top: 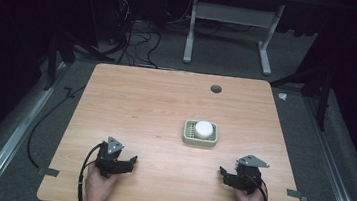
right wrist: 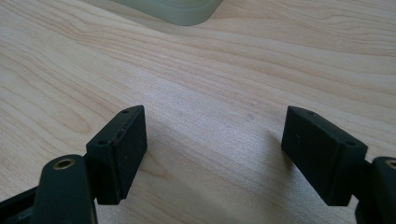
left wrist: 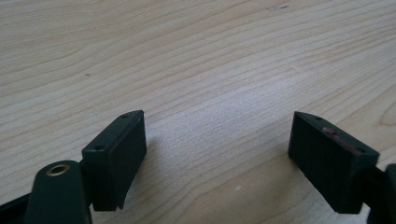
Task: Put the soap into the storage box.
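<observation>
A pale green soap dish [top: 200,134] sits right of the table's middle with a round white object [top: 203,129] resting on it. My left gripper [top: 132,162] rests low at the front left of the table, held by a hand, jaws wide apart over bare wood [left wrist: 217,140]. At the front right my right gripper [top: 222,174] is likewise held low and open, nothing between its jaws [right wrist: 215,140]. The dish's near edge [right wrist: 173,9] shows at the top of the right gripper view.
The wooden table [top: 156,103] has a dark cable hole [top: 216,89] near its far edge. Cables [top: 132,40] and a white desk frame [top: 229,30] lie on the floor beyond. Tape tabs [top: 297,194] mark the front corners.
</observation>
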Action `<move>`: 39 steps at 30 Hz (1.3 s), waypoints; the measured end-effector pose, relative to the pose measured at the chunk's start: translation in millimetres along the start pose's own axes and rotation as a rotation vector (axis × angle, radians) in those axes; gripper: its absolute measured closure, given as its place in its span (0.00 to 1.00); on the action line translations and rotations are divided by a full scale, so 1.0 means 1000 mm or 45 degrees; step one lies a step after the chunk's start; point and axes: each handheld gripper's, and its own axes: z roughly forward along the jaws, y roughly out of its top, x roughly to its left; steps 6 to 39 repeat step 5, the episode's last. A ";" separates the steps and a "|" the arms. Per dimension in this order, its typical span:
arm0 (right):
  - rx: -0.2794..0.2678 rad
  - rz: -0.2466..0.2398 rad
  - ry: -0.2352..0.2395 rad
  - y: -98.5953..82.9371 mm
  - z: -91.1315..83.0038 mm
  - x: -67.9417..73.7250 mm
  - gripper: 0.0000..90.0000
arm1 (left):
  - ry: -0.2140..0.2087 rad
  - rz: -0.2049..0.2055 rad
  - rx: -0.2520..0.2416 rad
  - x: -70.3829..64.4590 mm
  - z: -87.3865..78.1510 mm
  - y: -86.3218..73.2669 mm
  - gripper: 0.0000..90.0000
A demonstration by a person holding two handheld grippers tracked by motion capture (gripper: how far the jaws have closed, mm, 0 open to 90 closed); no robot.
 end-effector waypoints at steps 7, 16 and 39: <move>-0.001 0.000 0.000 0.000 0.000 0.000 0.26 | 0.000 0.000 0.000 0.000 0.000 0.000 0.22; -0.001 0.000 0.000 0.000 0.000 0.000 0.26 | 0.000 0.000 0.000 0.000 0.000 0.000 0.22; -0.001 0.000 0.000 0.000 0.000 0.000 0.26 | 0.000 0.000 0.000 0.000 0.000 0.000 0.22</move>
